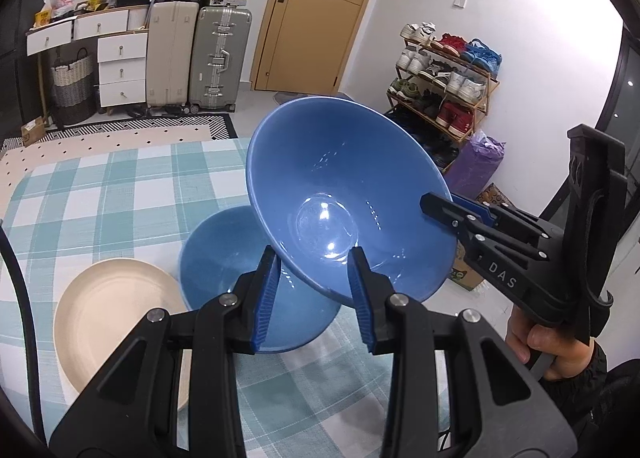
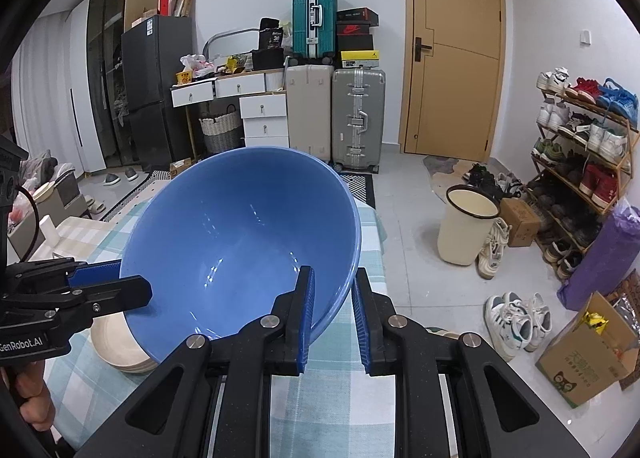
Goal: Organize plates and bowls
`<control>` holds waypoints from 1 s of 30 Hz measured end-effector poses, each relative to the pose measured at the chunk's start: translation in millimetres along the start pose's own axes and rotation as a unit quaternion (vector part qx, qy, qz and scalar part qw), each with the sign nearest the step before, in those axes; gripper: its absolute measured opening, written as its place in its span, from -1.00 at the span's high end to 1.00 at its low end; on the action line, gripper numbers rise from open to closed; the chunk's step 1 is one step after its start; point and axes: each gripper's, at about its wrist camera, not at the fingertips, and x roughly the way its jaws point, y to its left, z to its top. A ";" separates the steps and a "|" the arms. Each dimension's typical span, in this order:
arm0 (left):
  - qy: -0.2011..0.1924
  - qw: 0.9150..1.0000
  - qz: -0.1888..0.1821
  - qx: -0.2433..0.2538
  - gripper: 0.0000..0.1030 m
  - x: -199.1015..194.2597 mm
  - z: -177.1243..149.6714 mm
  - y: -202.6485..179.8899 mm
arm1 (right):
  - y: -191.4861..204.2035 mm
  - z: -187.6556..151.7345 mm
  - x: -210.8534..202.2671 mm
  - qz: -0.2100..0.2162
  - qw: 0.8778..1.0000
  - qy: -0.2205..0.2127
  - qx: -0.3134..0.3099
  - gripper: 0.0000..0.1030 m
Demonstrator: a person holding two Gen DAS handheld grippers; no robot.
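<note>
A large blue bowl (image 1: 352,185) (image 2: 240,234) hangs tilted above the table, its inside facing the cameras. My left gripper (image 1: 314,254) (image 2: 132,282) is shut on the bowl's near rim, one finger inside and one under it. My right gripper (image 2: 332,274) (image 1: 432,205) is shut on the rim at the opposite side. Below the held bowl, a second blue bowl (image 1: 224,274) rests on the checked tablecloth (image 1: 100,197). A cream plate (image 1: 112,318) (image 2: 116,346) lies beside that bowl, partly hidden by my left gripper.
The table's right edge drops to a tiled floor with a cream bin (image 2: 468,225), loose shoes (image 2: 516,318), a cardboard box (image 2: 580,358) and a shoe rack (image 2: 580,161). Suitcases (image 2: 356,117) and drawers (image 2: 260,109) stand against the far wall.
</note>
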 end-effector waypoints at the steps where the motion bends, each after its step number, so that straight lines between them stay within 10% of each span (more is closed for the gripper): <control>1: 0.000 1.000 0.002 -0.002 0.39 -0.6 0.3 3.0 | 1.5 0.7 2.0 0.001 1.000 0.001 -0.001 0.63; 30: 0.033 0.998 0.040 -0.042 0.39 20.9 -18.0 79.4 | 54.4 -9.6 73.2 0.041 0.998 0.047 -0.022 0.62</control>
